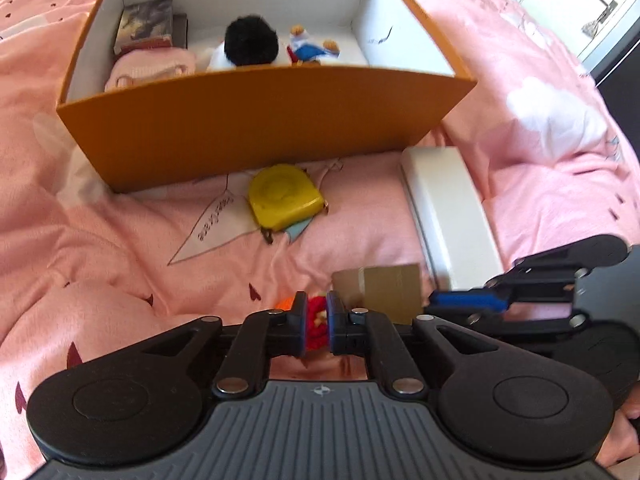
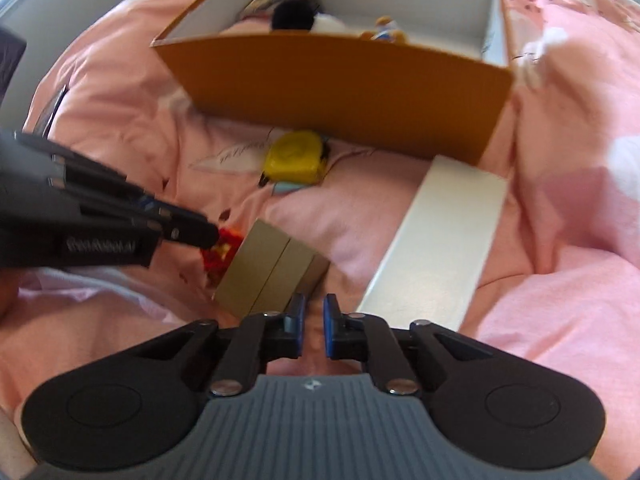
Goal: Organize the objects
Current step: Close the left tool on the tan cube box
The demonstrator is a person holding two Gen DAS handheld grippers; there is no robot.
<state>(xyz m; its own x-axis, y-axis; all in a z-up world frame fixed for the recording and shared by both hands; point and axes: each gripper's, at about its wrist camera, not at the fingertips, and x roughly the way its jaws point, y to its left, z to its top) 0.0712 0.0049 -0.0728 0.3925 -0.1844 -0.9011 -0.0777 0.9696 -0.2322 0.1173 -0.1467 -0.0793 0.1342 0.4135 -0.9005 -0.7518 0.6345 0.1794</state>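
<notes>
My left gripper (image 1: 317,326) is shut on a small red and yellow toy (image 1: 317,322), low over the pink bedspread; the toy also shows in the right wrist view (image 2: 222,250). My right gripper (image 2: 313,326) is empty, its jaws nearly together, next to a tan cardboard box (image 2: 266,274). An orange storage box (image 1: 256,128) stands ahead and holds a black-haired doll (image 1: 251,42), a blue and white figure (image 1: 312,50), a pink item (image 1: 152,68) and a book (image 1: 146,24).
A yellow tape measure (image 1: 282,196) lies before the orange box. A long white box (image 1: 448,212) lies to the right, with the tan box (image 1: 380,290) beside my left gripper. The pink bedspread (image 1: 100,248) is rumpled. A cabinet (image 1: 596,12) stands far right.
</notes>
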